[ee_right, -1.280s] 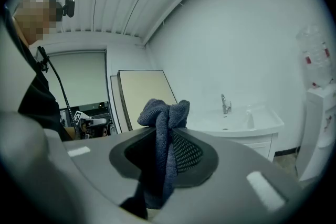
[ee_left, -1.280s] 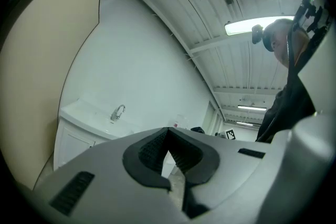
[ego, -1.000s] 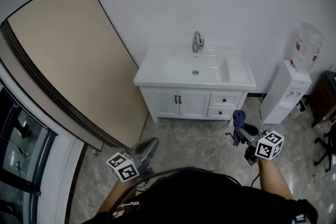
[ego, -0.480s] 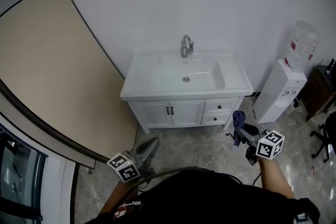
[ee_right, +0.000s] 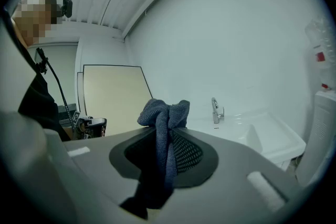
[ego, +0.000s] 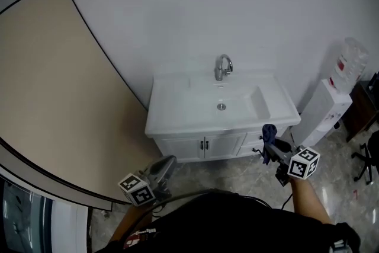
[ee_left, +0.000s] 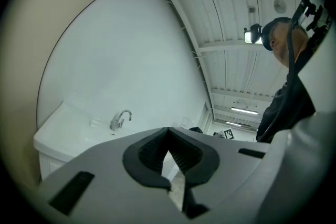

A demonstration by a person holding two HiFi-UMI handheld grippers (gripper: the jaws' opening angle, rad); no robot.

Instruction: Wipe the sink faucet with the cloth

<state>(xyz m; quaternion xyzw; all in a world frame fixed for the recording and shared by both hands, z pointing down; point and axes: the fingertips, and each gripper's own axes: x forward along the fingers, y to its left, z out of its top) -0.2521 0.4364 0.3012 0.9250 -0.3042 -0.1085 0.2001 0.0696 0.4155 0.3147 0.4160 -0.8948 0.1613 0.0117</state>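
A chrome faucet [ego: 222, 67] stands at the back of a white sink basin [ego: 177, 109] on a vanity against the wall. It also shows small and far off as the faucet [ee_left: 120, 119] in the left gripper view and the faucet [ee_right: 217, 110] in the right gripper view. My right gripper [ego: 267, 142] is shut on a dark blue cloth [ego: 269, 133], short of the vanity's front right corner. The cloth [ee_right: 163, 113] bunches above the jaws and hangs down between them. My left gripper [ego: 169, 164] is shut and empty, in front of the vanity's left side, with its tips [ee_left: 168, 132] together.
A large beige board [ego: 47, 98] leans on the wall at the left. A white water dispenser [ego: 328, 106] with a bottle [ego: 349, 62] stands right of the vanity, and a dark chair [ego: 370, 157] is at the far right. White cabinet doors [ego: 204, 145] face me over a marbled floor.
The vanity and faucet have come nearer and lower in the head view. Both grippers have travelled toward it, keeping their pose. The cloth stays in the right gripper.
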